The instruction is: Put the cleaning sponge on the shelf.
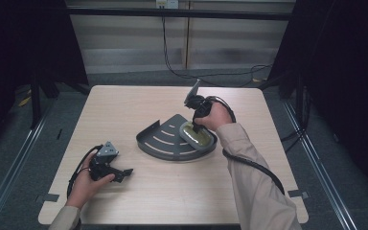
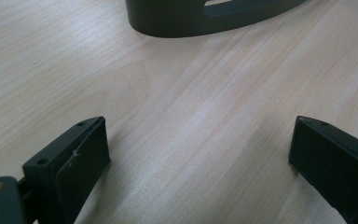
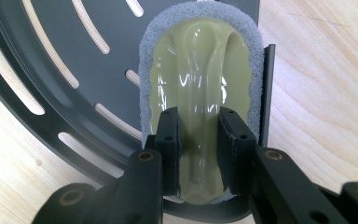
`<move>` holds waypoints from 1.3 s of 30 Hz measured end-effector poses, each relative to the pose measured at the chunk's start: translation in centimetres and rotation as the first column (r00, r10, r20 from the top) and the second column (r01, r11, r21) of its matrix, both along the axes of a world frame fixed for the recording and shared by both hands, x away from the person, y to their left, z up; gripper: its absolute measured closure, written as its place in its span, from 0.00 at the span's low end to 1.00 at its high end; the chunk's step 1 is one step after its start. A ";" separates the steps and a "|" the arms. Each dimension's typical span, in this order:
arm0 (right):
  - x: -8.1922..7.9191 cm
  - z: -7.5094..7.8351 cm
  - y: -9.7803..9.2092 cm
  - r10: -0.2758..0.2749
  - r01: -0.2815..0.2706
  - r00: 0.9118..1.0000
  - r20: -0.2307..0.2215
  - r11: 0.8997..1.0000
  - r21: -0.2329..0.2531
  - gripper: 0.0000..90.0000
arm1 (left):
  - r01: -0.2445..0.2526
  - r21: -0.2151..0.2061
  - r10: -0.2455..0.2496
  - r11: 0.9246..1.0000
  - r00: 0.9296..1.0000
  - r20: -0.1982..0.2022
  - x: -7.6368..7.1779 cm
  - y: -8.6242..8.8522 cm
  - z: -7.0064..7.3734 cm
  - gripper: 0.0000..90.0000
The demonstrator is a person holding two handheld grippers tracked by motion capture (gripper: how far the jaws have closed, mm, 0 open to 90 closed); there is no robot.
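Table (image 1: 172, 191) of pale wood, its far corners rounded and its near edge cut off behind the person's sleeves in the high view. Near the table's centre lies a dark grey quarter-round tray (image 1: 165, 139) with long slots in its floor and a low rim; in the left gripper view the tray's (image 2: 177, 18) curved wall shows at the top edge, the rest cut off. At the tray's right end rests a scrubbing pad (image 1: 195, 134), an oval of grey fibre under a glossy yellow-green grip; its near end is hidden behind the jaws in the right gripper view. Right gripper (image 3: 199, 154) stands over the pad (image 3: 200, 79), jaws pinching the raised middle ridge of the grip. Left gripper (image 1: 112, 170) rests near the table's front left, well apart from the tray, jaws spread wide over bare wood (image 2: 196, 140).
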State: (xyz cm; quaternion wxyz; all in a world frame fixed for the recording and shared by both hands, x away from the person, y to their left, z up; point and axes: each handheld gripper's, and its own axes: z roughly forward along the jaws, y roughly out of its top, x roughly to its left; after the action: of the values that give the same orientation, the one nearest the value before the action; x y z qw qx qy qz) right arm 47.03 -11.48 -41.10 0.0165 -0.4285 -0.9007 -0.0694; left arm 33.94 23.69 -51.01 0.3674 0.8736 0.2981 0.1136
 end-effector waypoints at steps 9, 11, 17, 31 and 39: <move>-0.1 -0.3 -0.1 0.004 -0.004 1.000 0.001 1.000 -0.002 0.80 | -0.003 -0.004 0.003 1.000 1.000 0.003 0.0 0.0 0.0 0.05; -0.2 -0.4 -0.1 0.003 -0.003 1.000 -0.001 1.000 -0.005 0.80 | -0.003 -0.004 0.003 1.000 1.000 0.003 0.0 0.0 0.0 0.05; -0.2 -0.7 -0.2 0.003 -0.003 1.000 -0.005 1.000 -0.004 0.80 | -0.003 -0.002 0.003 1.000 1.000 0.002 0.0 0.0 0.0 0.05; -0.3 -0.9 -0.4 0.006 -0.006 1.000 0.002 1.000 0.000 0.80 | -0.002 -0.003 0.002 1.000 1.000 0.004 0.0 0.0 0.0 0.05; -0.3 -1.0 -0.3 0.009 -0.009 1.000 0.006 1.000 0.001 0.79 | -0.002 -0.004 0.002 1.000 1.000 0.003 0.0 0.0 0.0 0.05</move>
State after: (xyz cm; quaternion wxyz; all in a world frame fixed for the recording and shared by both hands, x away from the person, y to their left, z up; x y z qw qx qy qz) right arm 46.72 -11.83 -42.09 0.0141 -0.4241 -0.9027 -0.0710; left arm 33.94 23.68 -51.05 0.3692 0.8725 0.2988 0.1149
